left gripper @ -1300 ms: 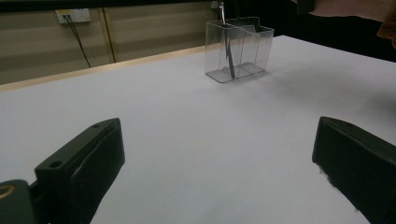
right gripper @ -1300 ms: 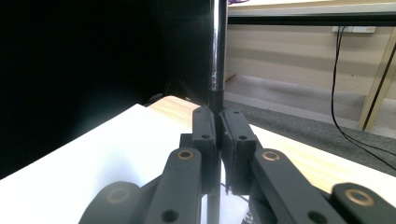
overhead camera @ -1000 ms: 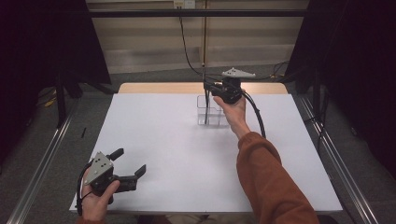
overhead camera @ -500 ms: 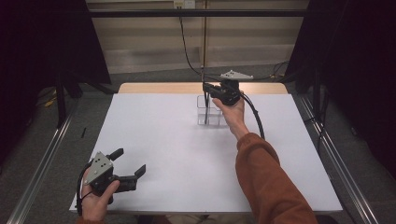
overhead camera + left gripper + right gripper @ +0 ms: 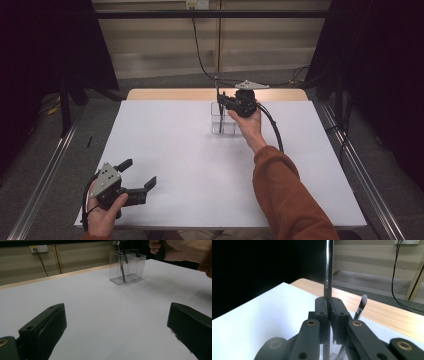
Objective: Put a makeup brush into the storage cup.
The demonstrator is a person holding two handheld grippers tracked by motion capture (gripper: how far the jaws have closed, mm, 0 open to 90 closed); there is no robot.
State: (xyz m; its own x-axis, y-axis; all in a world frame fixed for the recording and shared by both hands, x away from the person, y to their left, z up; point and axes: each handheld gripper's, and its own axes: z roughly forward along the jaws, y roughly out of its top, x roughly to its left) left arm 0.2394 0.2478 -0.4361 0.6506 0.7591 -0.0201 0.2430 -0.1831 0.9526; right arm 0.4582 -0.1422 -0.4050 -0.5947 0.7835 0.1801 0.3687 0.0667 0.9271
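Observation:
A clear plastic holder (image 5: pixel 223 125) with compartments stands at the far middle of the white table (image 5: pixel 175 150). My right gripper (image 5: pixel 221 100) hovers right over it, shut on a thin dark brush handle (image 5: pixel 328 270) held upright. The handle's lower end reaches down into the holder (image 5: pixel 130 267). A second brush (image 5: pixel 362 304) leans inside the holder, bristles up. My left gripper (image 5: pixel 140 173) rests near the table's front left corner, open with nothing between its jaws (image 5: pixel 117 322).
A light wooden strip (image 5: pixel 175 94) runs along the table's far edge. Metal rails (image 5: pixel 45 170) flank both sides. A black cable (image 5: pixel 272 125) trails from the right gripper along the forearm in an orange sleeve (image 5: pixel 290 195).

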